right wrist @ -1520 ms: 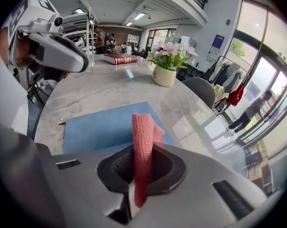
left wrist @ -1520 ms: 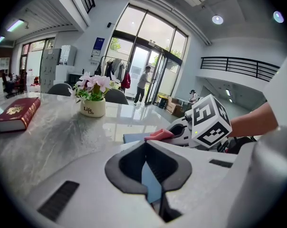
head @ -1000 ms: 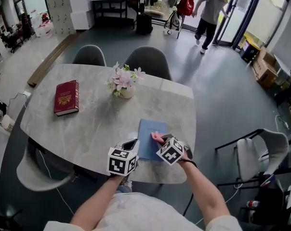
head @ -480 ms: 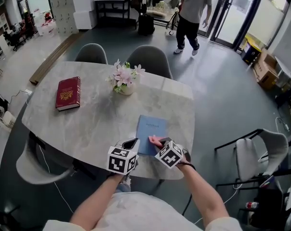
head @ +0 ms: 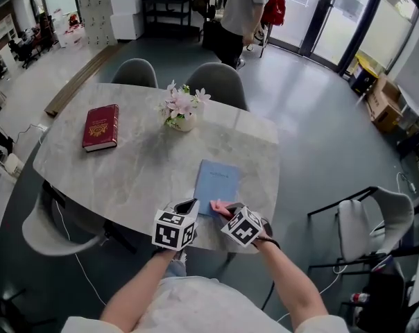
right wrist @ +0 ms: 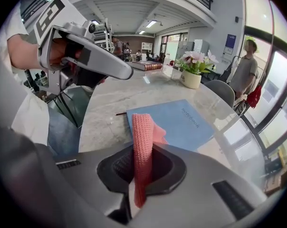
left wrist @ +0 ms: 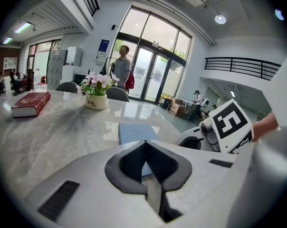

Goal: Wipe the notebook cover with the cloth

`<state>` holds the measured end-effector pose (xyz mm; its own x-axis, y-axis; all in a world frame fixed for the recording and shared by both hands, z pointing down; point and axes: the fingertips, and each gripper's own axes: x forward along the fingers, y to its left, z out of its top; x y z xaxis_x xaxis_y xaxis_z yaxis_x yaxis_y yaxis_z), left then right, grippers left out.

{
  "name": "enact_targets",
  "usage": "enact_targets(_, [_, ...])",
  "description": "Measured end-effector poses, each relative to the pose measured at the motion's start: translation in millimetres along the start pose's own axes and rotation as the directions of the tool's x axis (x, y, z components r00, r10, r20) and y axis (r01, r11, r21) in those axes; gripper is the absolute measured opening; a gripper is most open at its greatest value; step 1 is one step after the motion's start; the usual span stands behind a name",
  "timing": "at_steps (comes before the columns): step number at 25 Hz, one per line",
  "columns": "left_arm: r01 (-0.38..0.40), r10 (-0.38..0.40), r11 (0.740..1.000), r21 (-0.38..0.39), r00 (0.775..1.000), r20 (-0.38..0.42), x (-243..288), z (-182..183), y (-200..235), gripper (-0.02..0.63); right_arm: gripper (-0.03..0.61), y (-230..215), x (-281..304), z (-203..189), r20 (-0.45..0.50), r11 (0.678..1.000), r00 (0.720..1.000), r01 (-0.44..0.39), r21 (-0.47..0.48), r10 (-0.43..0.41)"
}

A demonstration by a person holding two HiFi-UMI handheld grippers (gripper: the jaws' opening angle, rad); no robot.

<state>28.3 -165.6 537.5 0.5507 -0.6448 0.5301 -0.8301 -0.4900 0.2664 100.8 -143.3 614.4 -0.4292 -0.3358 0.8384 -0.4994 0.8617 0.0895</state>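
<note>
A light blue notebook [head: 216, 184] lies flat on the marble table [head: 133, 165] near its front edge; it also shows in the right gripper view [right wrist: 181, 122] and the left gripper view [left wrist: 134, 132]. My right gripper [head: 222, 210] is shut on a pink knitted cloth [right wrist: 143, 151], held just over the notebook's near edge. The cloth's tip [head: 220, 207] pokes out in the head view. My left gripper [head: 189, 206] sits shut at the notebook's near left corner, with nothing between its jaws.
A dark red book [head: 101, 126] lies at the table's far left. A small pot of pink flowers [head: 180, 112] stands behind the notebook. Two grey chairs [head: 216, 83] are tucked in at the far side. A person [head: 238, 9] stands beyond them.
My right gripper with the cloth has drawn back toward me, from the notebook's middle to its near edge. The left gripper has held still. The person in the background has walked left, nearer the table.
</note>
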Motion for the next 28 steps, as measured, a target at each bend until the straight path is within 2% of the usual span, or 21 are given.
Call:
enact_targets(8, [-0.006,0.006,1.0,-0.02,1.0,-0.004,-4,-9,-6,0.008,0.015,22,-6,-6,0.011,0.999,0.999,-0.045,-0.007,0.045])
enact_targets(14, [-0.001,0.001,1.0,-0.019,1.0,-0.014,-2,-14,-5,0.008,0.015,21,-16,-3,0.028,0.999,0.999,-0.038,-0.019,0.039])
enact_targets(28, [0.022,-0.022,1.0,-0.015,1.0,0.02,9,10,10,0.008,0.015,-18,-50,61,0.078,0.988,0.996,0.048,-0.15,-0.037])
